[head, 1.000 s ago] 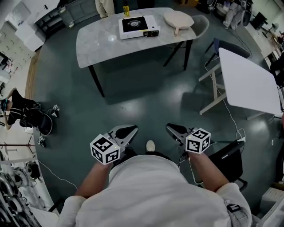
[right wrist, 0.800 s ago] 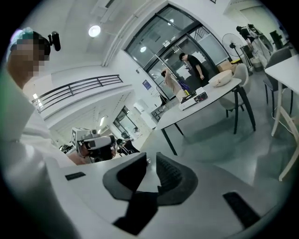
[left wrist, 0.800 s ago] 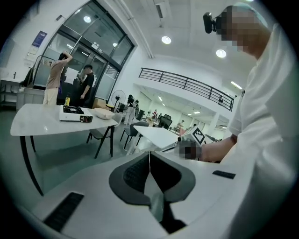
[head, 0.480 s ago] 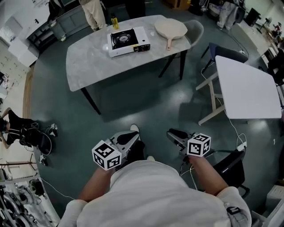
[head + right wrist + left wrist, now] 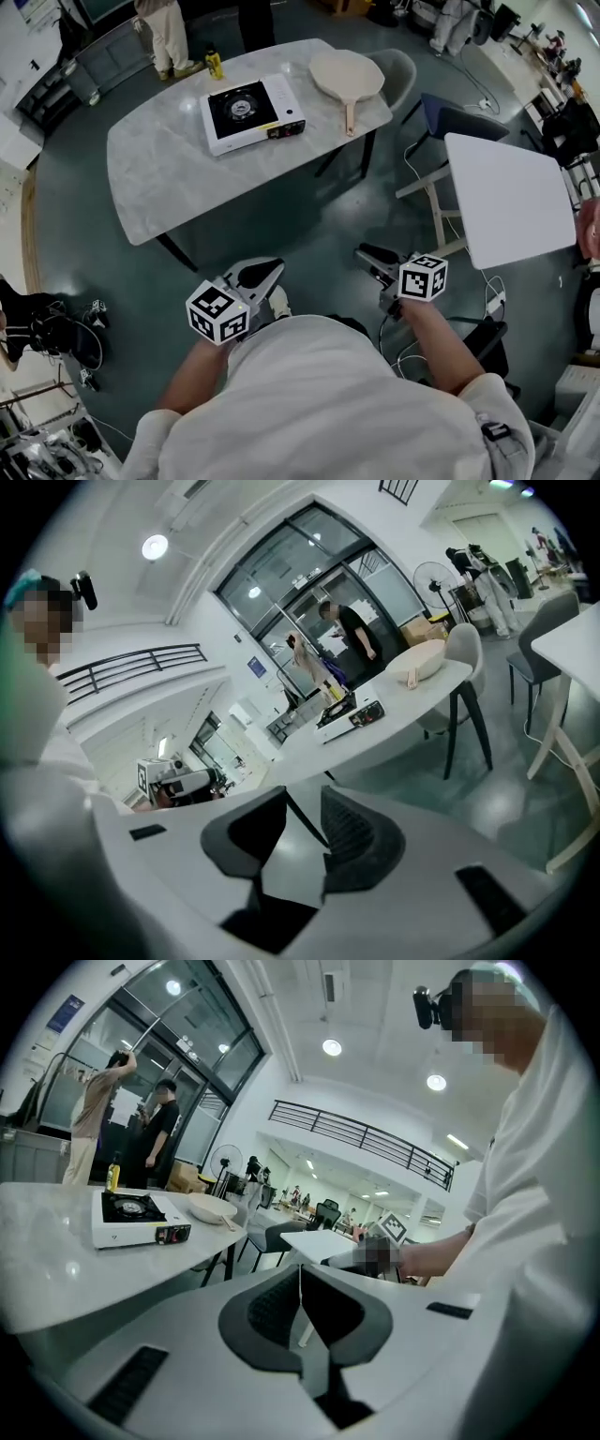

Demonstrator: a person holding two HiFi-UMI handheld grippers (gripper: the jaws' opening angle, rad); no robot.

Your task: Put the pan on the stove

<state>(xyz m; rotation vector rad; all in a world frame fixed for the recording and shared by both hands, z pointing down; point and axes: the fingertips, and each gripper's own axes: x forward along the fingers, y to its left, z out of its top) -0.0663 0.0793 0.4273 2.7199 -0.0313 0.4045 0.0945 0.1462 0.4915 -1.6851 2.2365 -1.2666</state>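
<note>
Head view, tabletop: we see a marbled tabletop (image 5: 159, 178) in the upper half of the frame, standing on a dark green floor (image 5: 309, 216).
Head view, stove: a white portable gas stove (image 5: 251, 114) sits toward the tabletop's upper edge.
Head view, pan: the pale pan (image 5: 347, 75) lies on the tabletop to the right of the gas stove, apart from it. Its handle points toward the bottom of the frame.
Head view, tongs: the left tongs (image 5: 267, 272) and the right tongs (image 5: 368, 256) hang over the floor in the lower middle, well apart from the tabletop.
Head view, surroundings: a white table (image 5: 506, 197) fills the right side, and a grey chair (image 5: 401, 64) stands just past the pan.
Left gripper view, tongs: we find the left tongs (image 5: 300, 1283) pressed together, with nothing between the pads.
Left gripper view, pan: the pan (image 5: 212, 1208) rests at middle left, just right of the gas stove (image 5: 141, 1218), both on the tabletop (image 5: 56, 1260).
Right gripper view, tongs: the right tongs (image 5: 302, 822) stand spread and are opening. Only floor shows in the gap.
Right gripper view, pan: the pan (image 5: 419, 660) sits at upper right near the tabletop's end, with the gas stove (image 5: 352, 714) to its left.
</note>
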